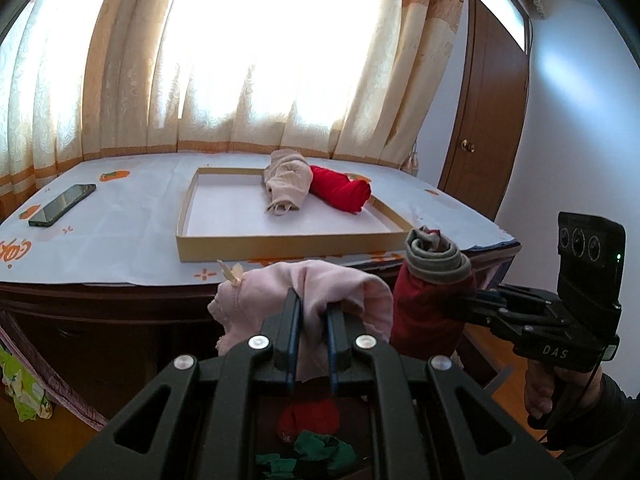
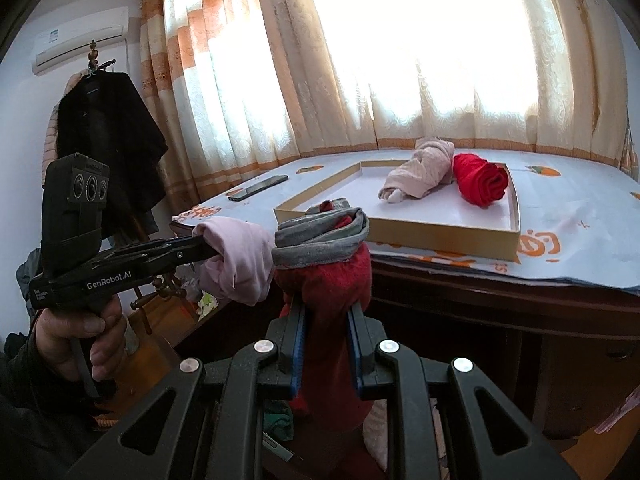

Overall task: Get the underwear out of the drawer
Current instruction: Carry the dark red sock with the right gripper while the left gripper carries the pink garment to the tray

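**Two Rolled Garments Held Before the Table**

While both handheld tools hang side by side in front of the dark wooden table (image 1: 80, 300), the left gripper (image 1: 314, 304) pinches a pale pink cotton underwear bundle (image 1: 320, 292) between its blue-padded fingers (image 1: 294, 320), and the right gripper (image 2: 326, 312) clamps a dark red rolled underwear with a grey waistband (image 2: 324, 264) the same way. Below the left gripper, red and green crumpled garments (image 1: 316, 436) lie in shadow; whether they sit in a drawer cannot be told. On the table's white orange-printed cloth (image 1: 132, 216) rests a shallow tan cardboard tray (image 1: 288, 246), holding a beige rolled garment (image 1: 286, 184) touching a bright red rolled garment (image 1: 342, 190) at its far side. A black smartphone (image 1: 62, 204) lies well apart to the tray's left. Cream-and-orange curtains (image 1: 240, 80) hang behind, sunlit.
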Action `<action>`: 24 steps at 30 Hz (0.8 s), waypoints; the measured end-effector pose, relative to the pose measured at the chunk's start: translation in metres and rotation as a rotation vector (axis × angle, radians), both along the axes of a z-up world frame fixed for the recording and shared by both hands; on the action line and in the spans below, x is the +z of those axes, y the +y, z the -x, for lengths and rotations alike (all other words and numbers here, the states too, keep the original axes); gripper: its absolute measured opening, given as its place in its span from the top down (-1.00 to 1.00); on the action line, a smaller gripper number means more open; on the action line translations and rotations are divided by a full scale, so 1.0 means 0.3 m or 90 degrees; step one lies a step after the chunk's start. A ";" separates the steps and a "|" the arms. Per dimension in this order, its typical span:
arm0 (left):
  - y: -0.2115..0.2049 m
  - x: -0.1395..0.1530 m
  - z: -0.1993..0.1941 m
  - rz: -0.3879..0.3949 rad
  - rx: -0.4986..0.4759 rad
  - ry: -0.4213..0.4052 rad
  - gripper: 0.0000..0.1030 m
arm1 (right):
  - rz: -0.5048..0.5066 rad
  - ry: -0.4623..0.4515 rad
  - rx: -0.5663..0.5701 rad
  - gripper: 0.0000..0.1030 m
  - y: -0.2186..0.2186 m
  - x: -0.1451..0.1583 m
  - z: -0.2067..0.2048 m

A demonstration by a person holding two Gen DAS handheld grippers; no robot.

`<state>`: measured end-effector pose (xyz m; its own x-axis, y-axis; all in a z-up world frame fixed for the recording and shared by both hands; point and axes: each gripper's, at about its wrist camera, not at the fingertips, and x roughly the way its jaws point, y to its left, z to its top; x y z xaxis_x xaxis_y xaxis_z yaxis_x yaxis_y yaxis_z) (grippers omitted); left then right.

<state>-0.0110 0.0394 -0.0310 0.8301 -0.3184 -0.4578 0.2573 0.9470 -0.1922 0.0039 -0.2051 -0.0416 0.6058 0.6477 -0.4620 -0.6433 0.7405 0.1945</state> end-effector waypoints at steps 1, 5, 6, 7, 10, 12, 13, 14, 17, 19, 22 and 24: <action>0.001 0.002 0.003 0.001 0.000 -0.002 0.83 | -0.001 -0.003 0.001 0.62 0.000 0.006 0.000; 0.005 0.021 0.014 0.005 0.001 -0.014 0.83 | -0.005 -0.014 0.005 0.62 0.001 0.027 0.003; 0.006 0.028 0.017 0.006 0.003 -0.018 0.83 | -0.006 -0.016 0.006 0.62 0.003 0.033 0.004; 0.007 0.034 0.020 0.007 0.003 -0.021 0.83 | -0.007 -0.019 0.008 0.62 0.005 0.040 0.006; 0.009 0.055 0.030 0.008 0.004 -0.035 0.83 | -0.009 -0.027 0.012 0.62 0.008 0.060 0.007; 0.009 0.068 0.036 0.007 0.003 -0.042 0.83 | -0.009 -0.033 0.014 0.62 0.010 0.070 0.007; 0.009 0.073 0.037 0.007 0.003 -0.044 0.83 | -0.010 -0.035 0.015 0.62 0.012 0.076 0.006; 0.009 0.078 0.038 0.006 0.004 -0.047 0.83 | -0.010 -0.036 0.015 0.62 0.014 0.080 0.006; 0.010 0.091 0.041 0.006 0.005 -0.053 0.83 | -0.011 -0.041 0.017 0.62 0.017 0.089 0.006; 0.011 0.101 0.043 0.006 0.005 -0.058 0.83 | -0.013 -0.042 0.019 0.62 0.018 0.092 0.001; 0.010 0.116 0.046 0.007 0.004 -0.067 0.83 | -0.018 -0.046 0.020 0.62 0.018 0.102 -0.001; 0.009 0.129 0.047 0.006 0.003 -0.075 0.83 | -0.019 -0.051 0.021 0.62 0.020 0.112 -0.003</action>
<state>-0.0250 0.0420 0.0078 0.8795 -0.3181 -0.3539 0.2743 0.9467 -0.1691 0.0047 -0.1991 -0.0081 0.6174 0.6809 -0.3939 -0.6820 0.7129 0.1633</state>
